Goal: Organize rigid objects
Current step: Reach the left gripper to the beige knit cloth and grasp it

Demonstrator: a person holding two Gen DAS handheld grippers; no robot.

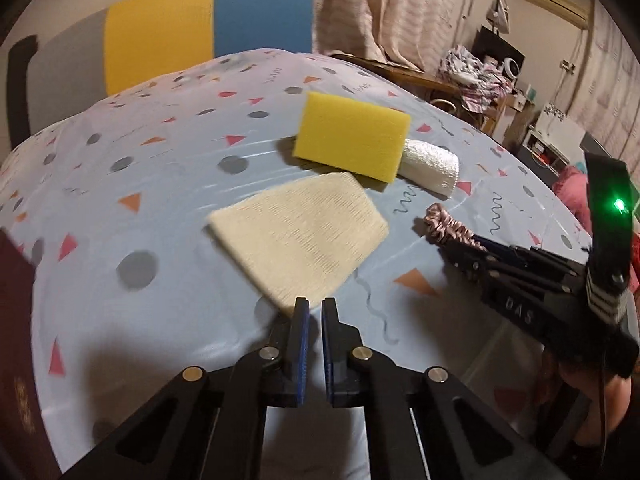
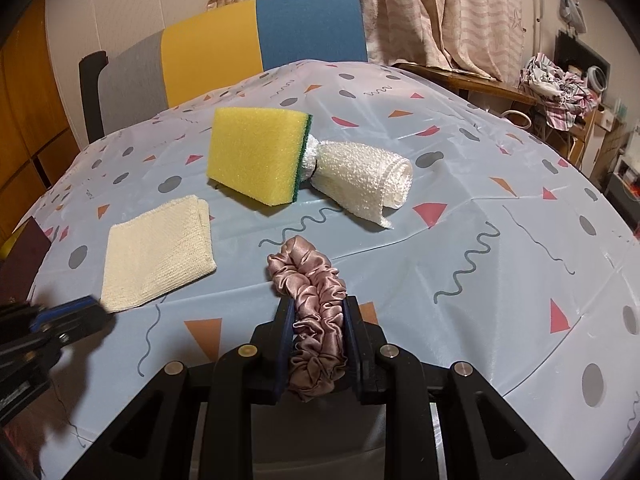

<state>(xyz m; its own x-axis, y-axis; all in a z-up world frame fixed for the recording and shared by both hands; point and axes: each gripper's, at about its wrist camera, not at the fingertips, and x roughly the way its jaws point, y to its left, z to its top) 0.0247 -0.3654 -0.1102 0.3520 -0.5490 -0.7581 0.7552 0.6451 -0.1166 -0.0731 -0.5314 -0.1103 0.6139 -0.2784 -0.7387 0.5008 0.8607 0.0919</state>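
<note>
My left gripper is shut, with nothing visible between its blue pads; its tips sit at the near corner of a folded cream cloth. A dark red booklet lies at the table's left edge. My right gripper is shut on a pink satin scrunchie, held just above the tablecloth. Farther back, a yellow sponge with a green side leans on a rolled white cloth. In the right wrist view the left gripper enters from the lower left.
The table wears a light blue cloth with triangles, dots and squiggles. A chair with a grey, yellow and blue back stands behind it. A wooden side table with piled clothes is at the right. A hand holds the right gripper.
</note>
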